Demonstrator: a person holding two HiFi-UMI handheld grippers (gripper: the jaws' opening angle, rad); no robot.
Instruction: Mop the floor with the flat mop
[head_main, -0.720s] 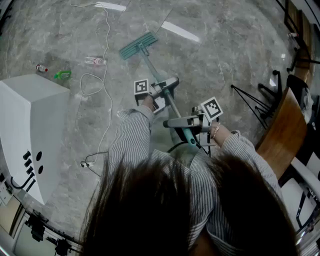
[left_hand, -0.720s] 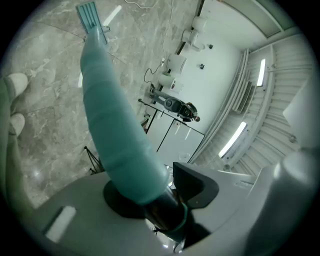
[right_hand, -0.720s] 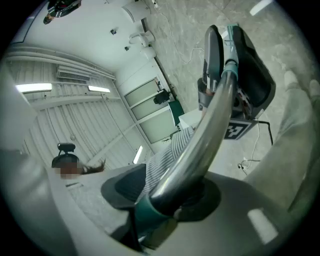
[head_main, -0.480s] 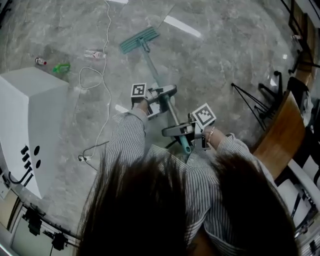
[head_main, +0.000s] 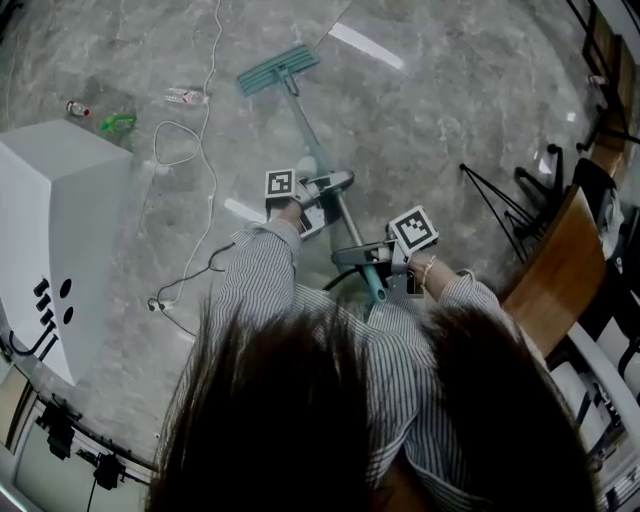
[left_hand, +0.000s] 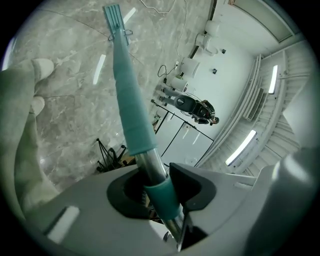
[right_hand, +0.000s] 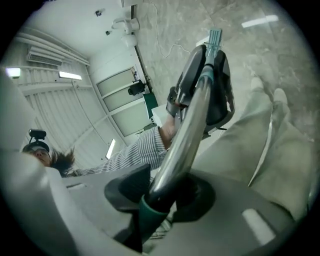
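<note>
Our left tool (head_main: 336, 184) and right tool (head_main: 356, 256) are both clamped on the mop handle (head_main: 308, 138), the right one nearer its teal top end. The mop head (head_main: 278, 70) lies flat on the floor (head_main: 450, 110), beyond the left tool.

You are working in an equipment lab or recording room. Grounds as observed:

The floor (head_main: 450, 110) under you is polished grey stone-look slab, and it reflects the ceiling lights. On your left stands a white equipment cabinet (head_main: 70, 230) with black connectors (head_main: 45, 300) on its face. A white cable (head_main: 195, 150) lies loose across the floor. On your right are a black tripod (head_main: 500, 200) and a brown wooden board (head_main: 555, 270). The left gripper view shows a camera unit on a stand (left_hand: 192, 105) against a white wall, under strip lights (left_hand: 241, 147). The right gripper view shows white ribbed wall panels (right_hand: 50, 115) and glazed doors (right_hand: 122, 105).
</note>
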